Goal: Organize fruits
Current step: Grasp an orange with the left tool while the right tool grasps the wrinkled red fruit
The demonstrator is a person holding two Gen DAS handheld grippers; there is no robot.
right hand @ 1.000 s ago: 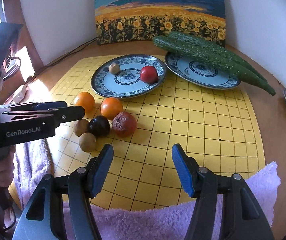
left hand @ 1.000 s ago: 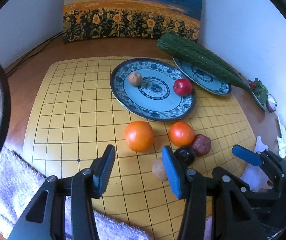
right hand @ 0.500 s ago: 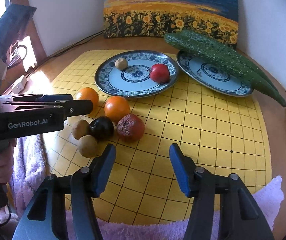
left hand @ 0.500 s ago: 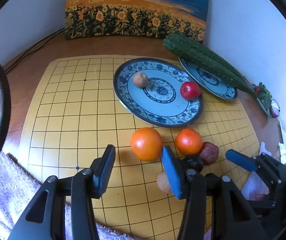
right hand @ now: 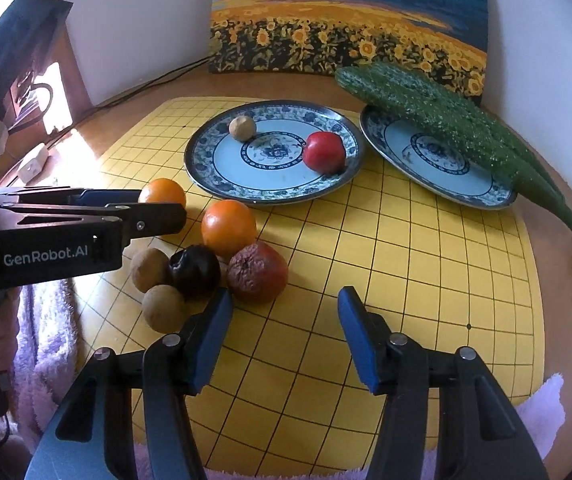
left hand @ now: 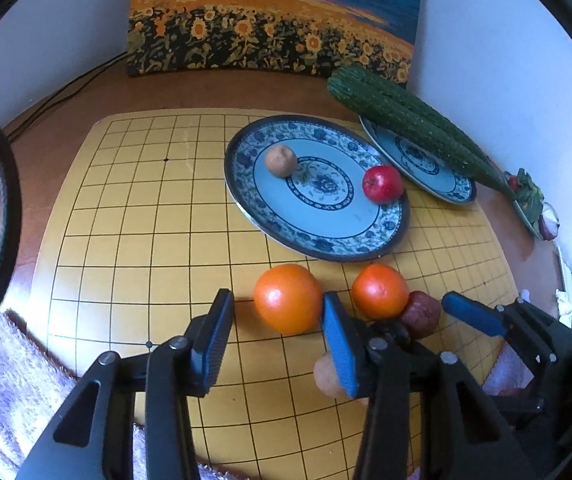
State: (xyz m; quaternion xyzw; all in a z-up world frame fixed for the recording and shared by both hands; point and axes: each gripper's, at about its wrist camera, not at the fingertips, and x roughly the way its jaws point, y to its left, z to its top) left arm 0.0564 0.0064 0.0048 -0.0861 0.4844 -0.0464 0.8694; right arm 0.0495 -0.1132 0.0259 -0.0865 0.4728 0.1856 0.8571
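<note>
My left gripper [left hand: 275, 330] is open, its jaws just short of an orange [left hand: 288, 298] on the yellow grid board [left hand: 145, 240]. A second orange [left hand: 380, 297], a wrinkled red fruit [left hand: 422, 314] and a tan fruit [left hand: 328, 376] lie to its right. The near blue-patterned plate [left hand: 318, 246] holds a red apple [left hand: 382, 184] and a small brown fruit [left hand: 280, 161]. My right gripper [right hand: 283, 330] is open and empty, just in front of the wrinkled red fruit [right hand: 257, 272], a dark plum [right hand: 194, 269] and two tan fruits [right hand: 163, 307]. The left gripper [right hand: 157, 214] shows from the side by the far orange [right hand: 162, 192].
A second patterned plate [right hand: 446, 196] at the right carries two long green gourds [right hand: 446, 128]. A sunflower painting [right hand: 346, 40] leans on the back wall. A purple towel [left hand: 5, 380] lies along the board's near edge. A dish of greens [left hand: 530, 200] sits at the far right.
My left gripper has moved forward, and the orange now sits almost between its open jaws. My right gripper has moved closer to the cluster of fruit. Both stay open.
</note>
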